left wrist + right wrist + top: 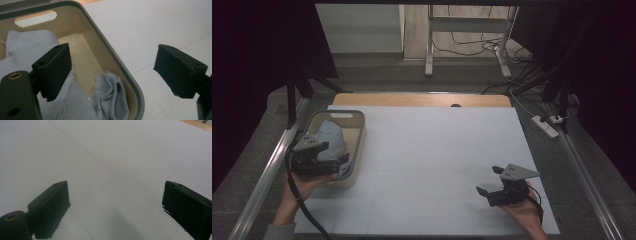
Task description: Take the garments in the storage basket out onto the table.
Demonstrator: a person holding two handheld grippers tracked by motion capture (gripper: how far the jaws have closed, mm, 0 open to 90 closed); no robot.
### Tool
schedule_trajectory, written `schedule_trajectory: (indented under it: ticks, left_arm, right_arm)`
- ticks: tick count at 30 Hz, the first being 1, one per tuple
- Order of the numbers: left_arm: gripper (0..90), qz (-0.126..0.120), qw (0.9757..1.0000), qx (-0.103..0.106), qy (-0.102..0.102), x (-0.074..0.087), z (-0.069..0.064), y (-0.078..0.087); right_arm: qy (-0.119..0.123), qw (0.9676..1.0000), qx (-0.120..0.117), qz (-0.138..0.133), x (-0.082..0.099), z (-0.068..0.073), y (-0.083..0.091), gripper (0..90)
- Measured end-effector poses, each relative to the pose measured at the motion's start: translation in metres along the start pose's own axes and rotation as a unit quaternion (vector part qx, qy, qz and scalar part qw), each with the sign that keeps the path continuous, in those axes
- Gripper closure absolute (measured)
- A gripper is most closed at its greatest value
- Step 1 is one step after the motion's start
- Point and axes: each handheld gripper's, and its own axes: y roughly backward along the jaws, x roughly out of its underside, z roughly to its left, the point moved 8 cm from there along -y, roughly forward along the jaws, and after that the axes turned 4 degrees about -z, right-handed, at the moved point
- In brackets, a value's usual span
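Because the left gripper (112,72) hangs wide open astride the basket (120,65) wall, closing could pinch plastic rather than the pale cloth (110,97) (bunched inside). Right gripper (488,186), also spread apart, hovers over the bare table (437,150).

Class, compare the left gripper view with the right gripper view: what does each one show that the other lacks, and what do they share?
Left gripper view alone: a beige basket with a handle slot, holding pale blue cloth, one fold lying against the basket's wall.

Right gripper view alone: a strip of wooden table edge at the top corner.

Shared: two black jaws standing wide apart, nothing between them, and the white table surface with thin seams.
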Motion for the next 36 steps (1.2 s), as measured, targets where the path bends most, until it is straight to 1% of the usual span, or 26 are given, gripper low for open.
schedule_trajectory:
  ticks: [4,7,13,16,22,28,31,34,36]
  left_arm:
    - [14.3,0.003,1.0,-0.002,0.005,0.0,0.005,-0.001]
    - [14.2,0.005,0.9999,-0.008,0.009,0.0,0.01,-0.002]
    - [14.1,0.006,0.9996,-0.016,0.023,0.0,0.024,-0.005]
    - [14.1,0.007,0.9994,-0.016,0.028,0.0,0.027,-0.007]
    - [13.7,0.011,0.9993,-0.022,0.03,-0.001,0.033,-0.009]
    - [13.4,0.017,0.9987,-0.031,0.037,-0.006,0.042,-0.016]
    - [13.3,0.021,0.9983,-0.039,0.037,-0.007,0.048,-0.017]
    - [13.2,0.018,0.9978,-0.04,0.05,-0.008,0.055,-0.016]
    - [13.2,0.02,0.9975,-0.042,0.054,-0.008,0.06,-0.015]
  right_arm:
    - [0.002,1.0,-0.001,0.002,0.001,0.0,-0.001,6.9]
    - [0.001,1.0,-0.002,0.005,0.001,0.0,-0.002,6.9]
    - [0.001,1.0,-0.003,0.007,0.002,0.001,-0.003,6.9]
    - [0.003,1.0,-0.002,0.009,0.002,0.001,-0.003,6.9]
    - [0.001,0.9999,-0.002,0.011,0.003,0.001,-0.004,6.9]
    - [0.0,0.9998,-0.005,0.017,0.004,0.001,-0.005,6.9]
    - [0.002,0.9998,-0.003,0.017,0.005,0.001,-0.005,6.9]
    - [0.002,0.9998,-0.003,0.019,0.005,0.001,-0.005,6.9]
    - [0.003,0.9998,-0.002,0.019,0.005,0.001,-0.005,6.9]
